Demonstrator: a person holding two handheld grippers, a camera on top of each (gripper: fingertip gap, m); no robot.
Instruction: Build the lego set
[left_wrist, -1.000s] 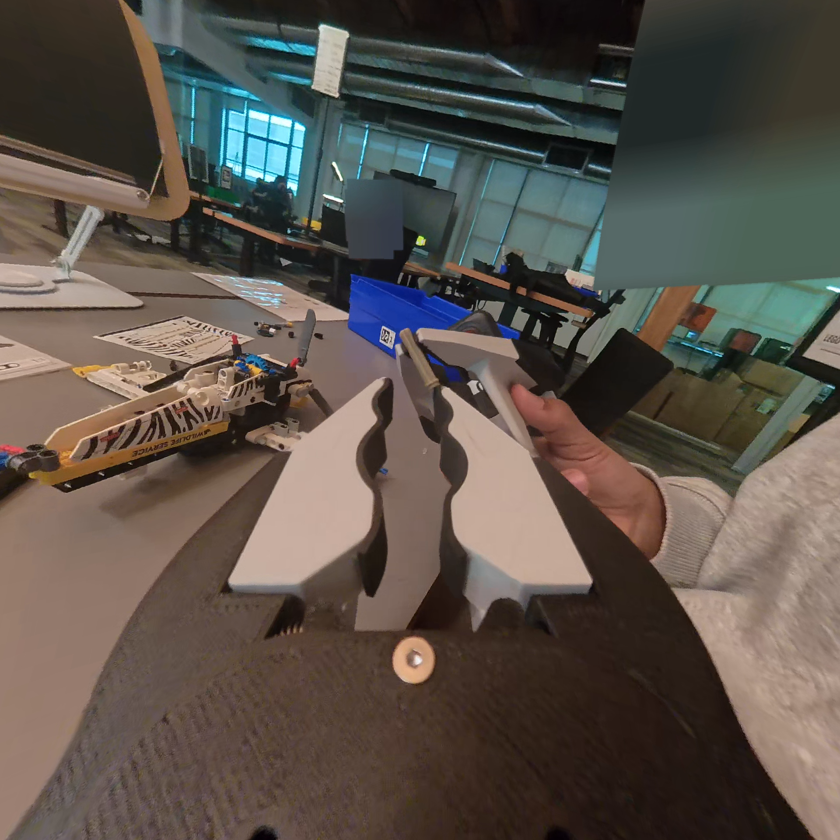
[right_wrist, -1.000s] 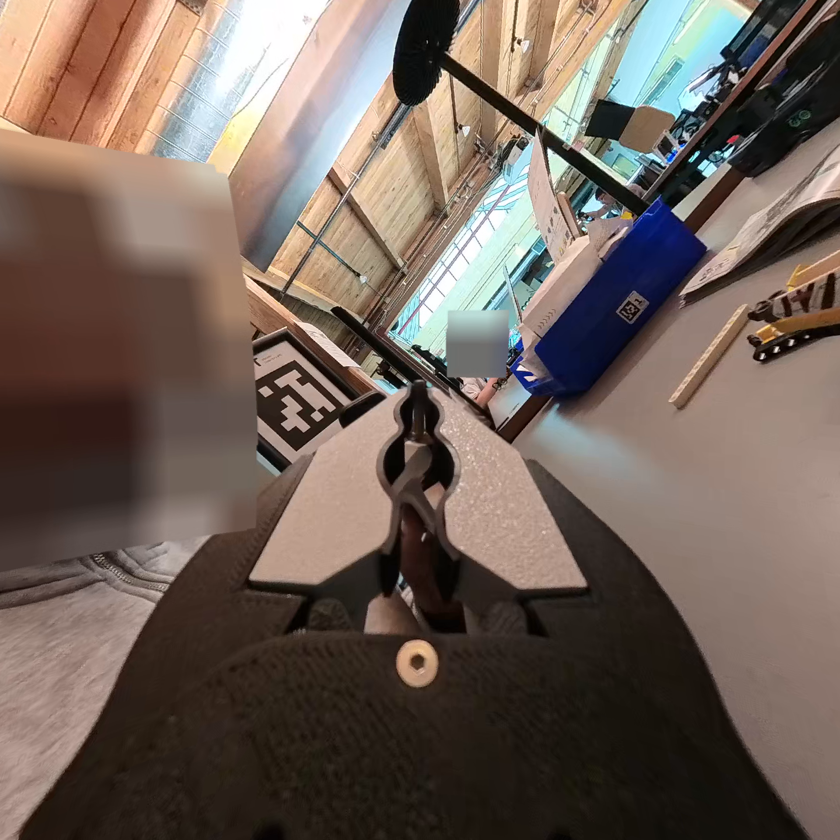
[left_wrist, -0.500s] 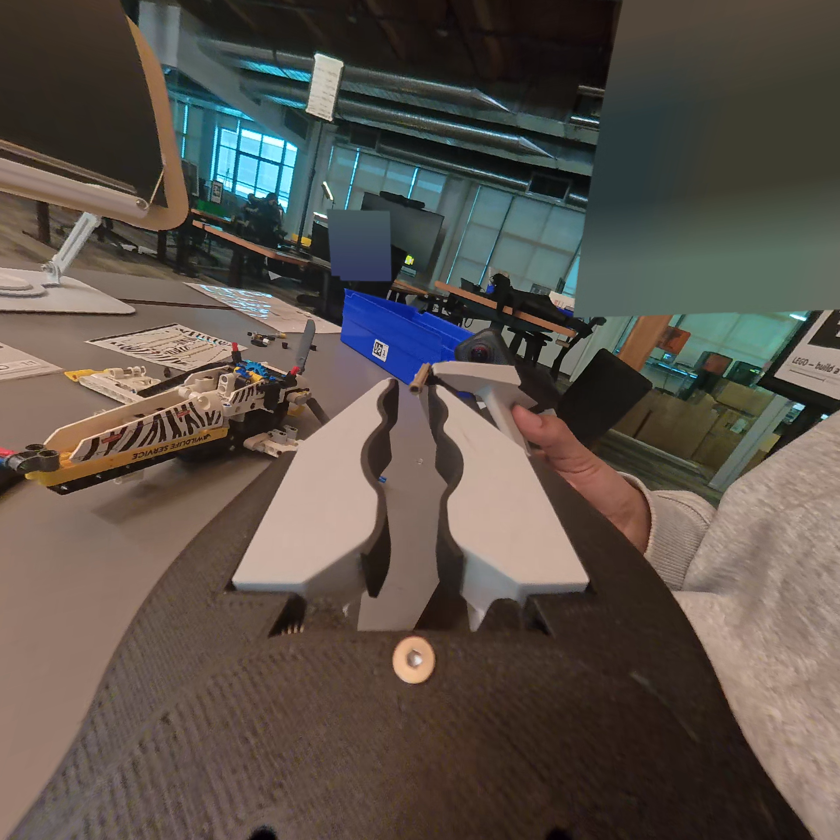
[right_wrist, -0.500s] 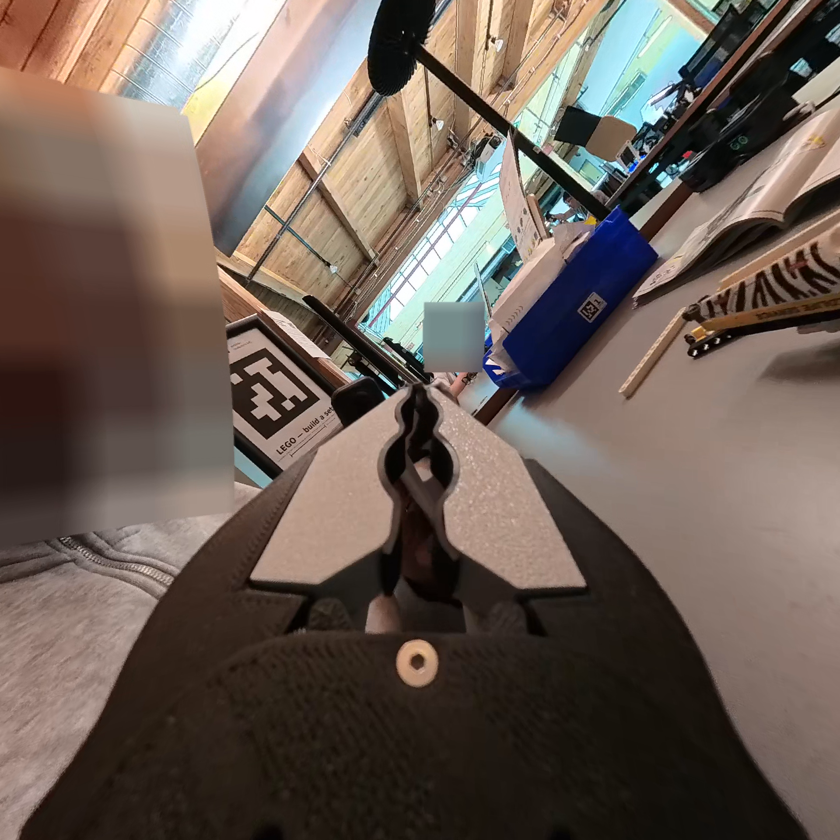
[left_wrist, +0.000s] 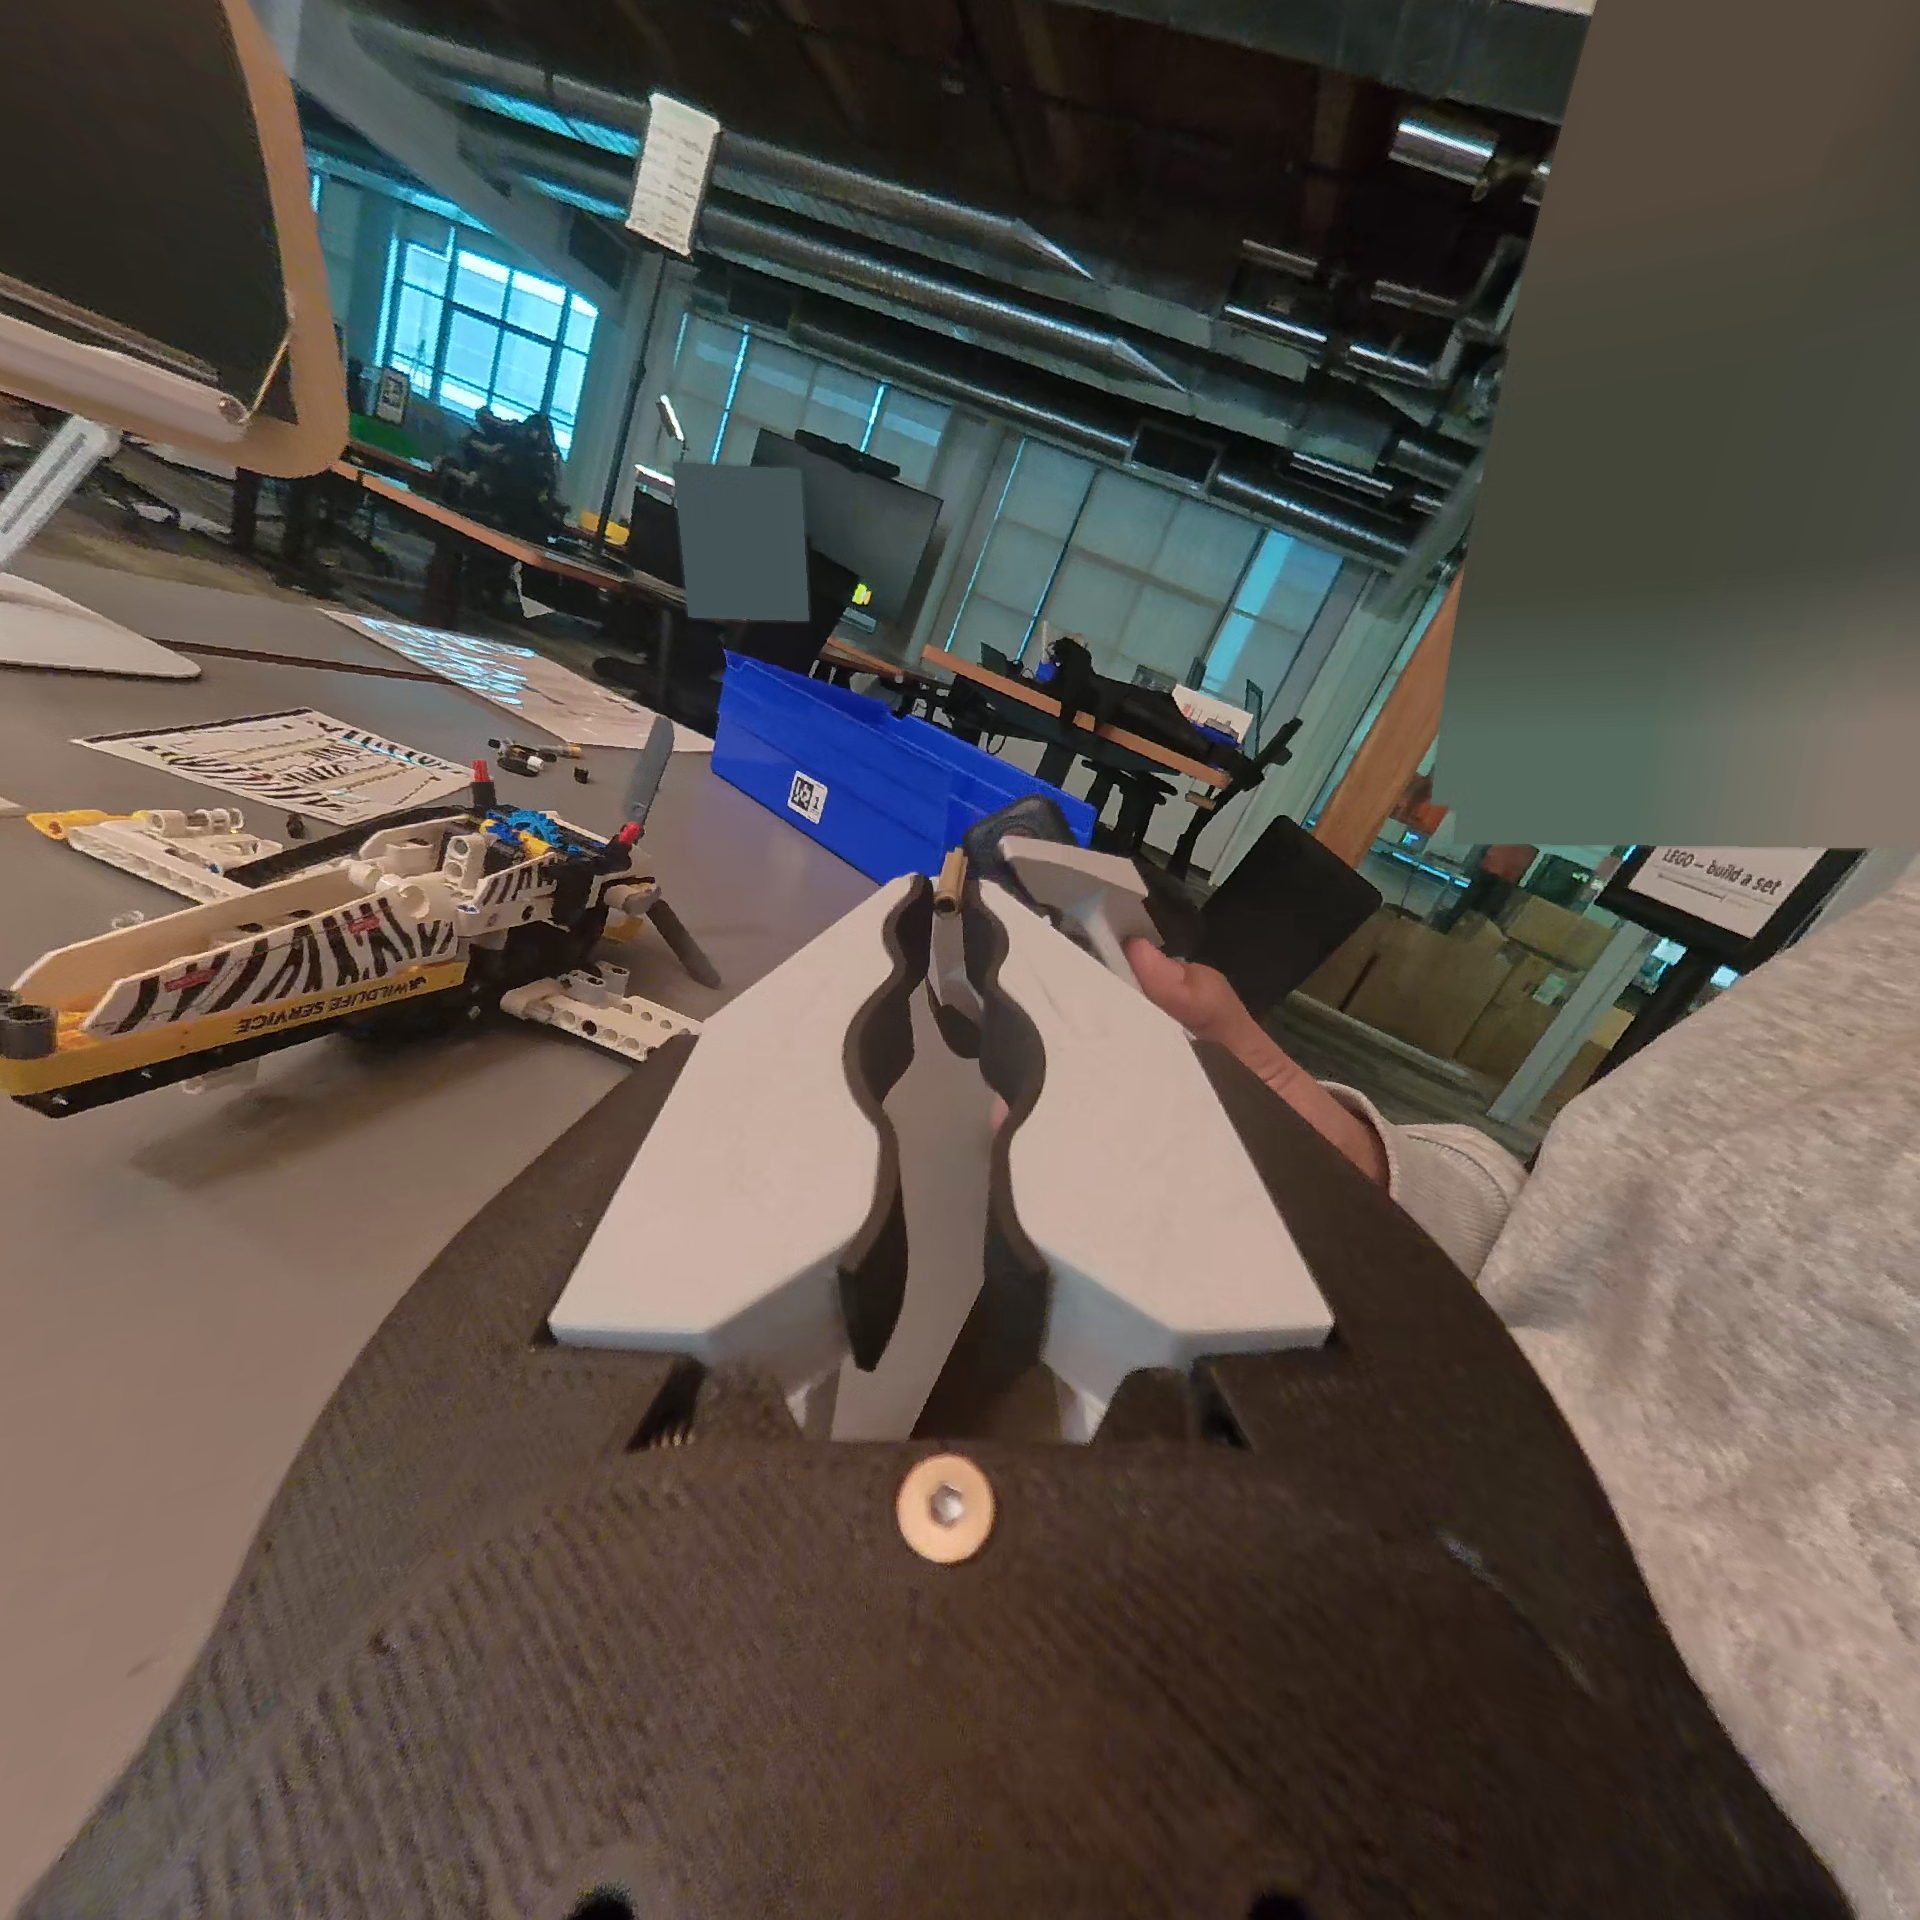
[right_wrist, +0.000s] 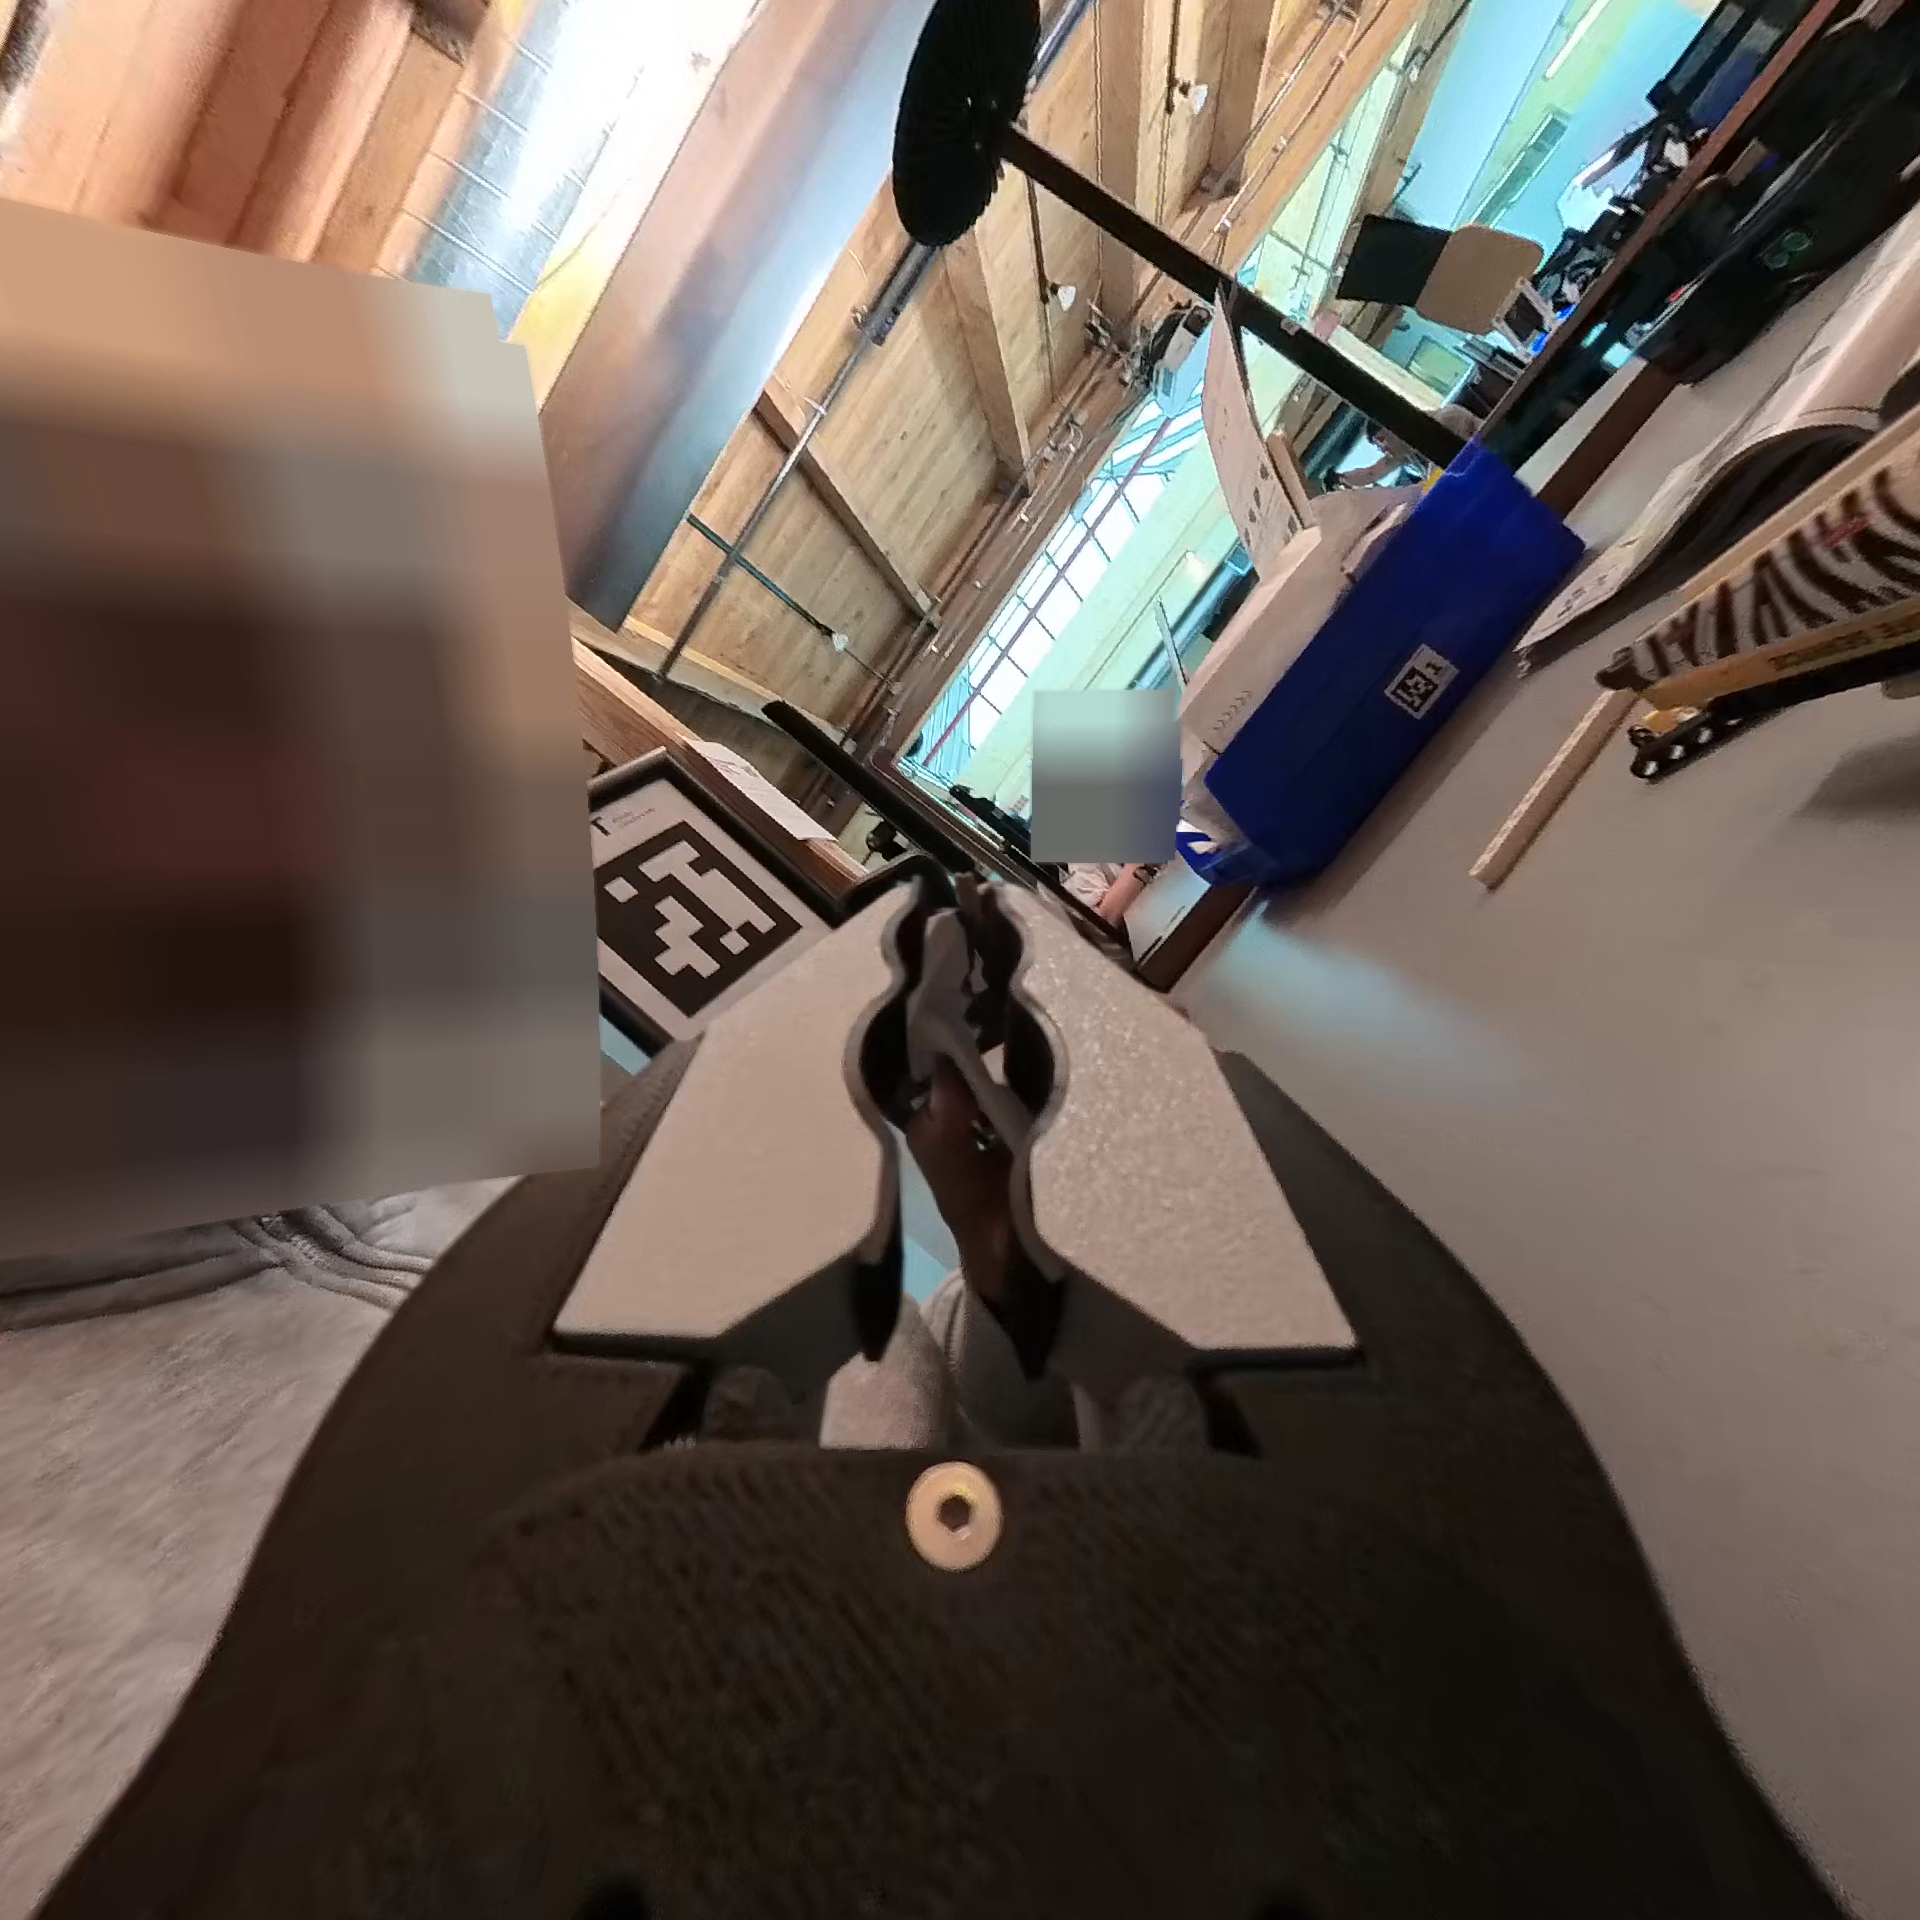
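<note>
The left gripper (left_wrist: 940, 914) is held above the near edge of the grey table (left_wrist: 260, 1226), its pale, wavy-edged fingers (left_wrist: 748, 1132) nearly together at the tips. A small tan peg (left_wrist: 948, 894) sits right at those tips; it seems to be pinched there, though the right gripper's fingers cross the same spot and I cannot tell which one bears it. The right gripper (left_wrist: 1075, 883) reaches in from the right side, held by a bare hand (left_wrist: 1226, 1018) in a grey knit sleeve (left_wrist: 1455, 1184). In its own view the right gripper (right_wrist: 961, 914) has its fingers drawn close at the tips around thin grey and dark parts, too blurred to name.

The lego model (left_wrist: 312, 956), a long craft with white zebra-striped panels, a yellow lower edge and blue gears on top, lies on the table to the left, well apart from both grippers. A loose white beam with holes (left_wrist: 597, 1013) lies just beside it. Between the model and the grippers the smooth tabletop is bare. Farther back lie a printed sticker sheet (left_wrist: 270, 753) and a few small loose parts (left_wrist: 530, 753). A glossy blue plastic bin (left_wrist: 831, 769) stands at the far table edge.
</note>
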